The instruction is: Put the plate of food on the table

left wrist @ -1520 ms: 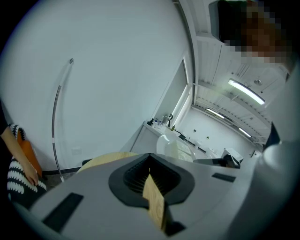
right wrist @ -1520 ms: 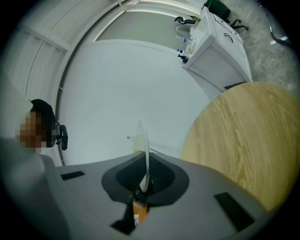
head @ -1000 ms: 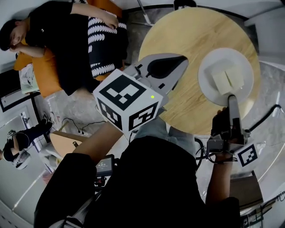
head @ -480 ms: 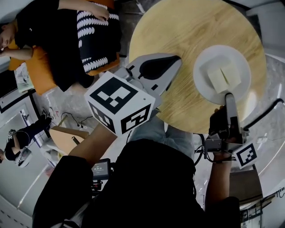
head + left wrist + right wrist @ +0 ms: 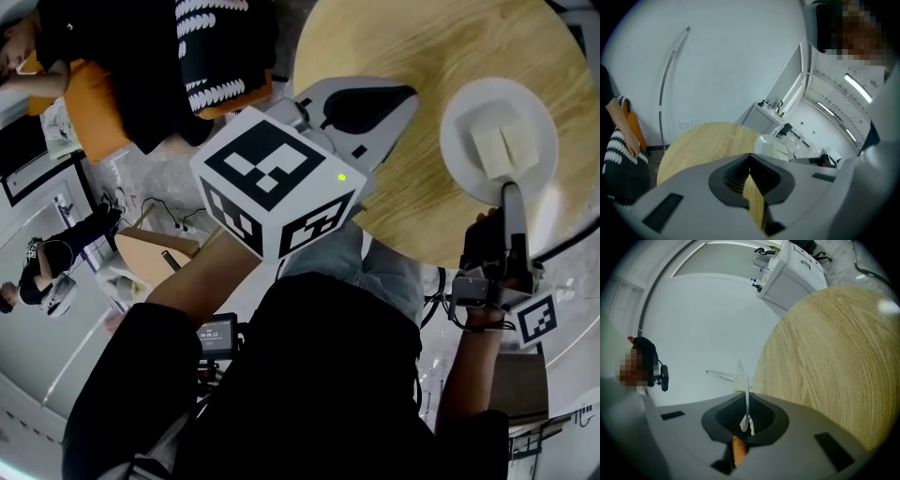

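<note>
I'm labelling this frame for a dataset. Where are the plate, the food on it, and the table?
plate (image 5: 453,141): head view, bare left rim.
food (image 5: 504,150): head view, middle of the pale blocks.
table (image 5: 412,47): head view, bare wooden top.

**White plate of food over the round wooden table**

The plate (image 5: 461,141) is round, white and shallow. It carries the food (image 5: 504,150): two pale, cream-coloured blocks lying side by side at its middle. It sits level above the right part of the table (image 5: 412,56), a round top of light wood grain. The right gripper (image 5: 511,192) pinches the plate's near rim. Whether the plate's underside touches the wood cannot be told.
</note>
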Demonstrator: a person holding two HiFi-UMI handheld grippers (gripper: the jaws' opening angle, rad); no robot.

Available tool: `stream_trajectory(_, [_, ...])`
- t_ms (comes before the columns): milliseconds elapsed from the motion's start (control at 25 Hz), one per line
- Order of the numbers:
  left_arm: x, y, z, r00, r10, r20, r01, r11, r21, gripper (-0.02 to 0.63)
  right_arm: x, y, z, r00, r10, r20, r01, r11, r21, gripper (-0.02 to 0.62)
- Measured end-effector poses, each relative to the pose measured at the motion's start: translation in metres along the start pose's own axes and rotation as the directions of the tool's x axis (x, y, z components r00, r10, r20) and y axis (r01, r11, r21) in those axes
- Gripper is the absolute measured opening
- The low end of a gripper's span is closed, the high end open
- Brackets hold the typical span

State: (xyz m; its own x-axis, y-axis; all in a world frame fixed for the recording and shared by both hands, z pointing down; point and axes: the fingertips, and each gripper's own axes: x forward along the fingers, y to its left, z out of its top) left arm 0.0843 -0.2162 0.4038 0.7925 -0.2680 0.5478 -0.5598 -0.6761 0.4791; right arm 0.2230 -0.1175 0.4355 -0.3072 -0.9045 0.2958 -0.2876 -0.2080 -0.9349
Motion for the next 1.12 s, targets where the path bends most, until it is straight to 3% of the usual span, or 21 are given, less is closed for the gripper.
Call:
stream_trajectory(400, [0.018,-0.009,-0.02,1.0,0.014,-0.02,-0.014,1.0,-0.004,0.006,-0.009,-0.028,-0.001,1.0,-0.015,-0.025,0.015,1.0,0.017,0.017])
stream_trajectory(1120, [0.002,-0.019,-0.033,0.998,0.034,-0.048,-0.036,0.998,-0.048,0.006,-0.014,-0.033,-0.012,0.997,-0.064,-0.054,0.063,0.998,-0.013,0.017])
